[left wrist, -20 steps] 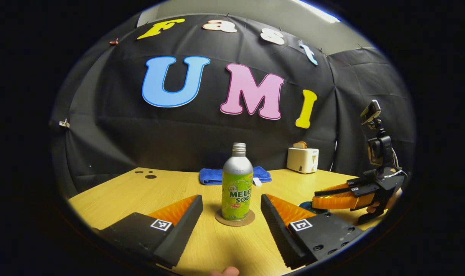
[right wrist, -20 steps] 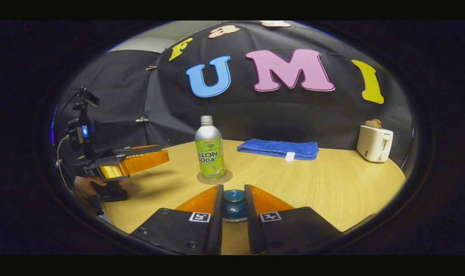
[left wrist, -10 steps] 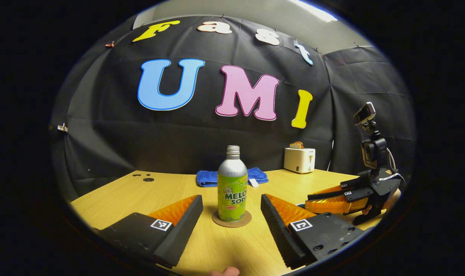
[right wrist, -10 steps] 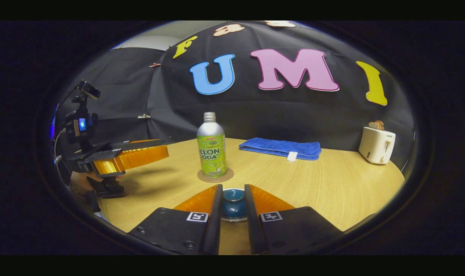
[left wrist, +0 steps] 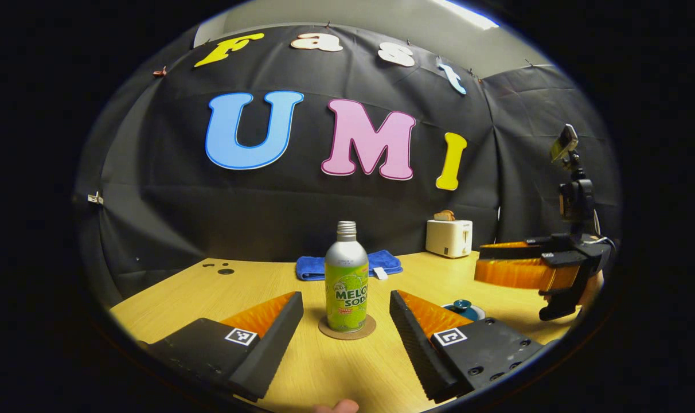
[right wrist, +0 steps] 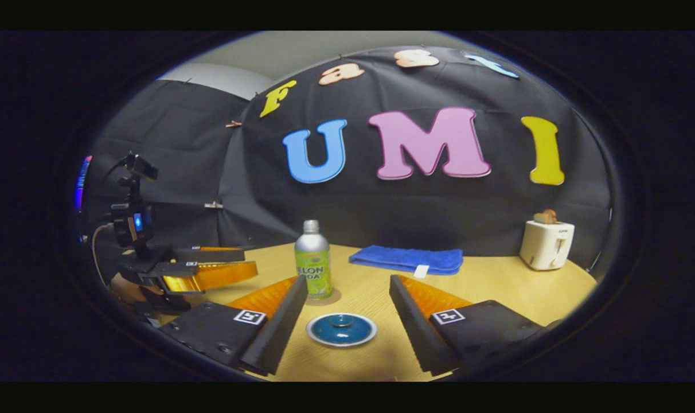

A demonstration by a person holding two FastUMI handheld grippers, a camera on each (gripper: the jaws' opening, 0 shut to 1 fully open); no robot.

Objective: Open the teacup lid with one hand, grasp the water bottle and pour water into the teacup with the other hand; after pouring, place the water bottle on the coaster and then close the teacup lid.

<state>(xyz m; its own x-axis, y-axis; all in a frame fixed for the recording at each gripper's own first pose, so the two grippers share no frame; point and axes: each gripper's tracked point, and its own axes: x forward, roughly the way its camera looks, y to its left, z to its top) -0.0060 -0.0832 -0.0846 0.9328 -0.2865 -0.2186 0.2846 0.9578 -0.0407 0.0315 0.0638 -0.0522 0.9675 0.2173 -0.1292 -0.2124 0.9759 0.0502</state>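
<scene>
A silver-and-green water bottle [left wrist: 346, 281] stands upright on a round brown coaster [left wrist: 347, 328]. My left gripper [left wrist: 345, 298] is open, its fingers on either side of the bottle and a little short of it. Right of the bottle sits the blue teacup lid [left wrist: 465, 308] with a white rim around it. In the right gripper view the lid [right wrist: 342, 328] lies flat, low between my right gripper's [right wrist: 347, 284] open fingers, and nothing touches it. The cup under the lid is hidden. The bottle [right wrist: 313, 261] stands just beyond. The right gripper [left wrist: 516, 268] hangs above the lid.
On the wooden table [left wrist: 250, 281], a folded blue towel [right wrist: 407, 259] lies at the back and a white toaster [right wrist: 545, 244] stands at the back right. A hand holds the left gripper [right wrist: 210, 271] at the left. Small dark holes [left wrist: 224, 268] mark the table's far left.
The right gripper was shut on the lid's knob; it has let go, opened wide, and lifted up and back. The left gripper has barely moved.
</scene>
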